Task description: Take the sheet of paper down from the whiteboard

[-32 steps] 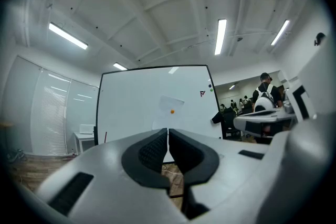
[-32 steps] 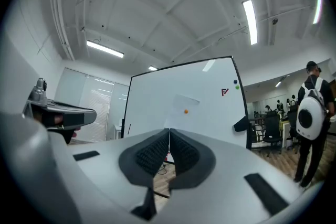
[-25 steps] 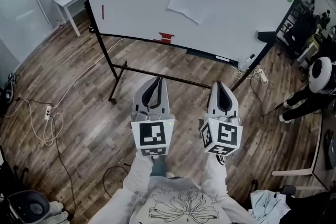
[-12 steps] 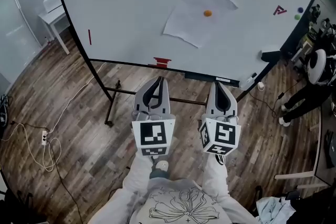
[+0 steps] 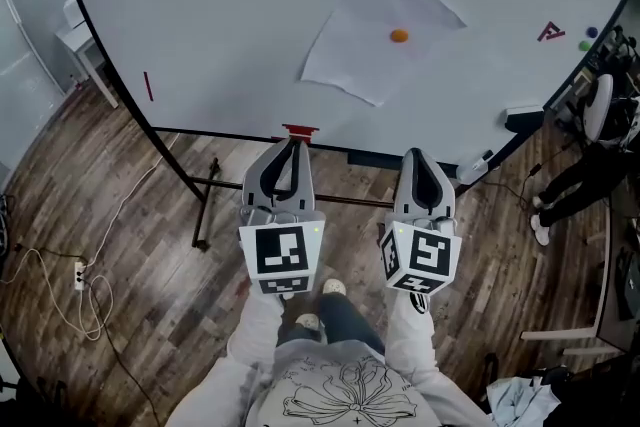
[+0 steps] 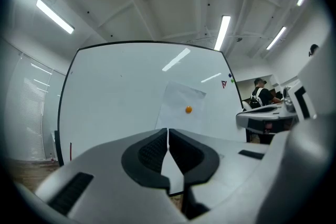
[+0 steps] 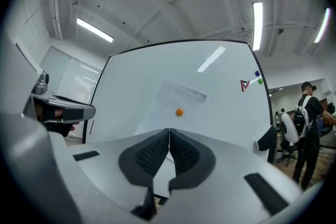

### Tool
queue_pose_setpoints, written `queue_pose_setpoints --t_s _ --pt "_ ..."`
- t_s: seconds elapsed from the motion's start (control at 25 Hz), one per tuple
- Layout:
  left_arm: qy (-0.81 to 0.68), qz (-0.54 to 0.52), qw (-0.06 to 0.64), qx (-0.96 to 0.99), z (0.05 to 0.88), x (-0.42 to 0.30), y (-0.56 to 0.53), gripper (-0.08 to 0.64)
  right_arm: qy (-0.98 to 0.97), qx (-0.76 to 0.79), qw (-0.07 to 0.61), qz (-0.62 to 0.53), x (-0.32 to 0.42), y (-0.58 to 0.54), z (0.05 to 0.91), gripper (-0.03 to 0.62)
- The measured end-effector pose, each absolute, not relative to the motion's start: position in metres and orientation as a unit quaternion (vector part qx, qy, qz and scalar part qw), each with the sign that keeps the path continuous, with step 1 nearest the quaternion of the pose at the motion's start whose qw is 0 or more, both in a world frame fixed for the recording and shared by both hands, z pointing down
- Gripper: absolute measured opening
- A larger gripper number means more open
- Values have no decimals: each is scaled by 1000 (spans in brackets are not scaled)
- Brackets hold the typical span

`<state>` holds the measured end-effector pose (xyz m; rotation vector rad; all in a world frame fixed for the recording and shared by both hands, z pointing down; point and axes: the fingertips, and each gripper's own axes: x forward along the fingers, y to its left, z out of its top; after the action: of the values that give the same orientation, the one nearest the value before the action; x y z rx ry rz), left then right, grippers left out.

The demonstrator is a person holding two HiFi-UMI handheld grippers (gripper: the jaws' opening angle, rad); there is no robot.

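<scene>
A white sheet of paper (image 5: 375, 30) hangs tilted on the whiteboard (image 5: 220, 25), pinned by a small orange magnet (image 5: 399, 36). The sheet also shows in the left gripper view (image 6: 181, 105) and the right gripper view (image 7: 176, 105). My left gripper (image 5: 291, 147) is shut and empty, pointing at the board's lower edge, below and left of the paper. My right gripper (image 5: 419, 160) is shut and empty too, below the paper's right side. Both stand short of the board, touching nothing.
A red eraser (image 5: 298, 130) sits on the board's tray beside the left gripper tip. A red mark (image 5: 148, 85) is at the board's left; a red letter magnet (image 5: 550, 32) and small round magnets (image 5: 588, 39) at its right. A person (image 5: 575, 185) stands right. Cables (image 5: 70, 275) lie on the floor.
The whiteboard and paper have grown larger and come nearer in the head view. Both grippers have advanced toward the board, still shut.
</scene>
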<state>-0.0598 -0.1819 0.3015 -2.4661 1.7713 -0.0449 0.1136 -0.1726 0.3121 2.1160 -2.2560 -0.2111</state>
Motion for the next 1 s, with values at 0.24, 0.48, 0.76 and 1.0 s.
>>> queue_pose_setpoints --t_s 0.24,0.48,0.76,1.0 --pt "592 -10 46 -804 301 -42 -239 11 -731 677 15 -82 134 -235 301 3" --pt "608 -11 51 -792 295 -29 -290 11 -739 667 0 -93 147 -293 286 3" --pt "627 -12 51 -777 291 -20 -335 11 -750 653 -8 -102 160 -341 275 5" --pt "631 -12 51 -774 288 -21 -361 12 -757 642 -2 -119 158 -362 270 6"
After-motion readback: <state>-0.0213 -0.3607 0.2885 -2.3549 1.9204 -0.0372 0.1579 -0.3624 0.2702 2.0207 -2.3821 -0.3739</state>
